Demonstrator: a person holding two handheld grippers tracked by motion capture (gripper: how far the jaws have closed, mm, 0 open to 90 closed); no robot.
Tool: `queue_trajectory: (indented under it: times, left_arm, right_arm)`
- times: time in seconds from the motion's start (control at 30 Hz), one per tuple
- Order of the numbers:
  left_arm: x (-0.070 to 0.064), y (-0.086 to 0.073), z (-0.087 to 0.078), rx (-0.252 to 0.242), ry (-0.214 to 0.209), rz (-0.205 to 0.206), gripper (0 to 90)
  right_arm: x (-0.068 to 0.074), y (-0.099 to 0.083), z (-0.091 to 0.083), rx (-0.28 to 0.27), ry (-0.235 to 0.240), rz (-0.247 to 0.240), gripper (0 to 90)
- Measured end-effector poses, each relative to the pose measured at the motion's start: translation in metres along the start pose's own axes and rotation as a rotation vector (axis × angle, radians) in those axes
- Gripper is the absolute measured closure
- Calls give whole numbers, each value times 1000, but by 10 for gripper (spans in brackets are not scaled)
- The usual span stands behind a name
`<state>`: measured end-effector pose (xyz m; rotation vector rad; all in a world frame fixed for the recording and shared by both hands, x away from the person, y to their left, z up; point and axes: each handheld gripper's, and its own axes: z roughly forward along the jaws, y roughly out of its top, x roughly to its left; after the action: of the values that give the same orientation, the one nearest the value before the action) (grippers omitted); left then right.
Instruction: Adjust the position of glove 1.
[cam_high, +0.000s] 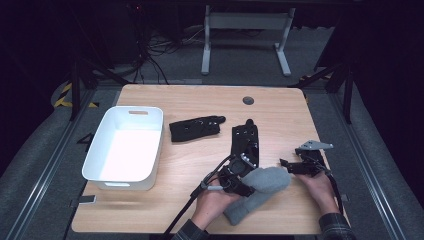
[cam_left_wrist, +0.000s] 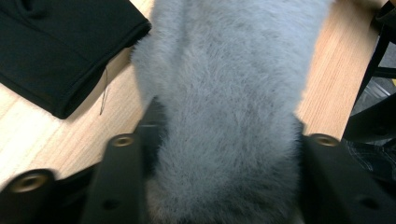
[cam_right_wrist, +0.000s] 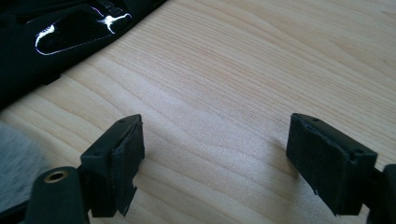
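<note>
High view: left gripper (cam_high: 239, 176) clenched on fluffy grey mitten (cam_high: 260, 192), well right of white plastic bin (cam_high: 125, 145); right gripper (cam_high: 292, 166) jaws released; binning pending.

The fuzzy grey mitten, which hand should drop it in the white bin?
Left: its gripper already pinches the grey mitten and sits nearer the white bin. The right gripper is open.

Lab — cables (cam_high: 150, 47), bare desk (cam_high: 200, 100)
</note>
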<state>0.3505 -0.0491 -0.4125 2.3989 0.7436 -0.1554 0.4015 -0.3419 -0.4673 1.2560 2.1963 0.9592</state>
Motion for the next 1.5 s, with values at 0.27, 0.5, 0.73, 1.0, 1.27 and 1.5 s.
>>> queue_trajectory:
  times: [0.27, 0.5, 0.73, 1.0, 1.27, 1.5]
  left_arm:
    - [-1, 2, -10, 1, 13, 62, 248]
    - [11, 3, -38, -71, -23, 84, 447]
    - [33, -3, -47, -41, 3, 118, 765]
    - [67, -32, -54, -42, 33, 64, 898]
    - [79, -57, -42, -11, 11, 48, 897]
    - [79, -61, -32, 19, -5, 53, 897]
  right_arm:
    - [0, -1, -1, -1, 3, 2, 218]
    - [0, 3, -17, -20, 17, 5, 460]
    - [11, 6, -46, -47, 76, -18, 747]
    - [42, 10, -70, -85, 244, -74, 897]
    - [77, 11, -78, -117, 378, -131, 898]
    - [103, 10, -82, -132, 489, -162, 899]
